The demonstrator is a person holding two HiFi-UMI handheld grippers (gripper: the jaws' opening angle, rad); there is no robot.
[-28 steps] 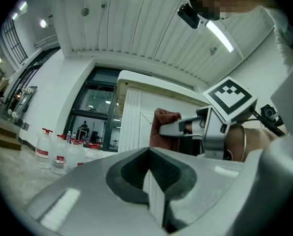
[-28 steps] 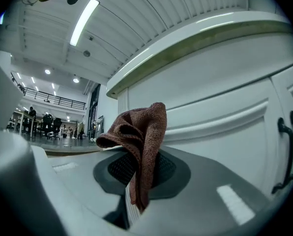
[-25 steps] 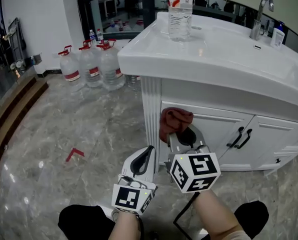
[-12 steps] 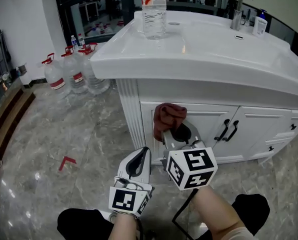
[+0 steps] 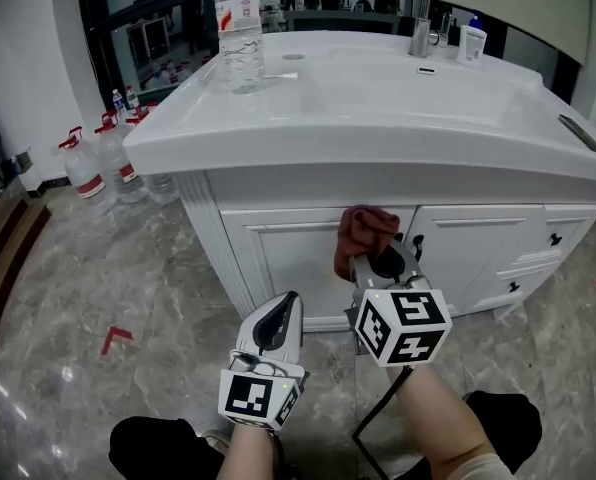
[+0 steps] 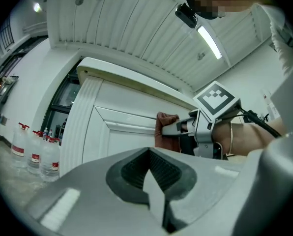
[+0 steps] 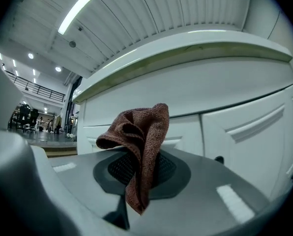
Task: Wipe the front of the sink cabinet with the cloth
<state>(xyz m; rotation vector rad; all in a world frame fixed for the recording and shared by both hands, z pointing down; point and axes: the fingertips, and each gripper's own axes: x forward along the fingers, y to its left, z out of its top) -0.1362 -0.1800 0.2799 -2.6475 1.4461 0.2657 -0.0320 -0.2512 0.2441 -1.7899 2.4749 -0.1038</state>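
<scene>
One cloth: I'm pinching it in right tongs, cabinet front lying straight ahead (left tongs closed, empty, farther back).

You have bright ceiling strip lights; glare dots the floor at lower left; both gripper views warp, darkening at corners.

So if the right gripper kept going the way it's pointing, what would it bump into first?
The sink cabinet's white door. The right gripper is shut on the brown cloth, so the cloth would press against the door first. It may already be touching; depth is unclear.
</scene>
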